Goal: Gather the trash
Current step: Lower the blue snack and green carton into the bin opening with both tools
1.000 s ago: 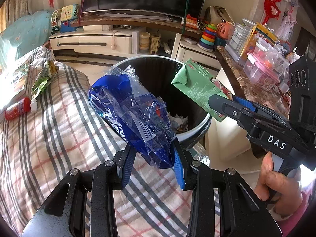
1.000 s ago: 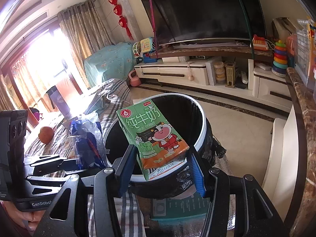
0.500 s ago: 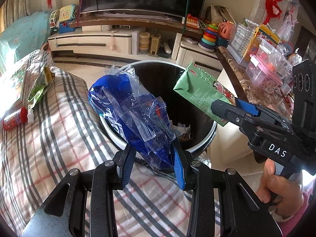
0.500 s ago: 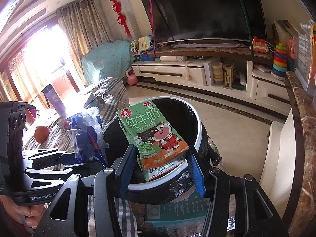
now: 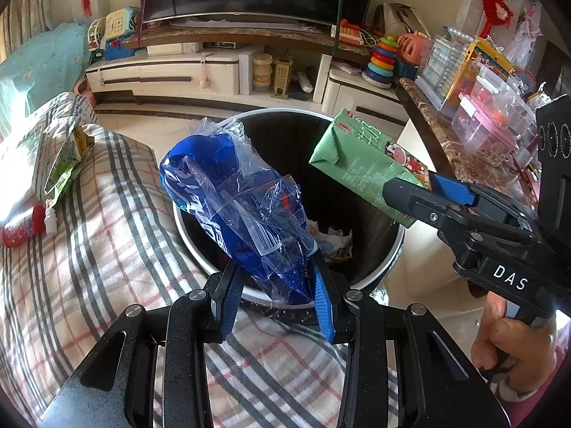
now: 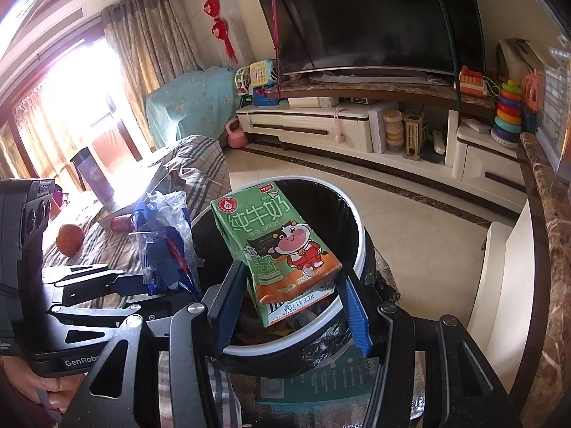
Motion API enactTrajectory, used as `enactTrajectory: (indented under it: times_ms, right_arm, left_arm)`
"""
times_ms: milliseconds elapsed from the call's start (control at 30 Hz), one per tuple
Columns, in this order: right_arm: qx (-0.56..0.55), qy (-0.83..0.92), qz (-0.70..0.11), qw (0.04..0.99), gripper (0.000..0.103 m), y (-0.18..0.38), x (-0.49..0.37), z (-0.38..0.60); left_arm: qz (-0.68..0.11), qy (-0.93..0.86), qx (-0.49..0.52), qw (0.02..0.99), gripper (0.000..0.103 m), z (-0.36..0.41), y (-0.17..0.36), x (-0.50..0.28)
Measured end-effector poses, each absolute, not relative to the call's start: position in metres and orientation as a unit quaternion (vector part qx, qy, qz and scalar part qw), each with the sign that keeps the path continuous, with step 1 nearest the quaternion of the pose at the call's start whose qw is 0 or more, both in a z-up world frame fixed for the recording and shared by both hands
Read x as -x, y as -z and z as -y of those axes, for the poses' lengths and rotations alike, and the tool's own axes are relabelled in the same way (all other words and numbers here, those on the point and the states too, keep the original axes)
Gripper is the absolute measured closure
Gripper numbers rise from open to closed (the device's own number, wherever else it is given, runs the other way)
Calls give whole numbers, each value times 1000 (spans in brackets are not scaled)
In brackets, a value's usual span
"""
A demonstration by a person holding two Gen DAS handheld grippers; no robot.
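Note:
A crumpled blue and clear plastic wrapper (image 5: 242,207) sticks up from my left gripper (image 5: 274,285), which is shut on its lower end. The wrapper hangs over the near left rim of the round black bin (image 5: 394,256), which has a white rim and some scraps at its bottom. A green milk carton (image 6: 274,242) with a cartoon cow is clamped between the blue pads of my right gripper (image 6: 289,278), above the bin's (image 6: 360,249) opening. In the left wrist view the carton (image 5: 360,167) and right gripper (image 5: 414,192) reach in from the right. The right wrist view shows the wrapper (image 6: 164,242) at left.
A checked blanket (image 5: 89,267) covers the seat left of the bin, with a green snack packet (image 5: 67,164), a small red bottle (image 5: 25,228) and an orange fruit (image 6: 71,239) on it. A marble counter (image 5: 464,164) with plastic boxes runs along the right. A TV cabinet (image 5: 178,75) stands behind.
My left gripper has carried the blue wrapper from over the blanket toward the bin, and it now overlaps the rim. The right gripper and carton have stayed almost still.

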State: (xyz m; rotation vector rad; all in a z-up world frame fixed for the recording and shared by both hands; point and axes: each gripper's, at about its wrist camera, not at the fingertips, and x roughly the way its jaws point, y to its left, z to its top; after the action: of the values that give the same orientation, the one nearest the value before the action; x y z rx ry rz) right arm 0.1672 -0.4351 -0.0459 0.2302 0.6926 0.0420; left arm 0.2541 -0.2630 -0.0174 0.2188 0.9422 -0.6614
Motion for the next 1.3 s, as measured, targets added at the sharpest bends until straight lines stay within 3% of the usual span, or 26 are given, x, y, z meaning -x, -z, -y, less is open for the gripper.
enactTrajectory:
  times_ms: [1300]
  right_arm:
    - [-106,-14,-362,926,50,51,-194,446]
  left_arm:
    - [-456,294,-123,831,69,283,25,-277]
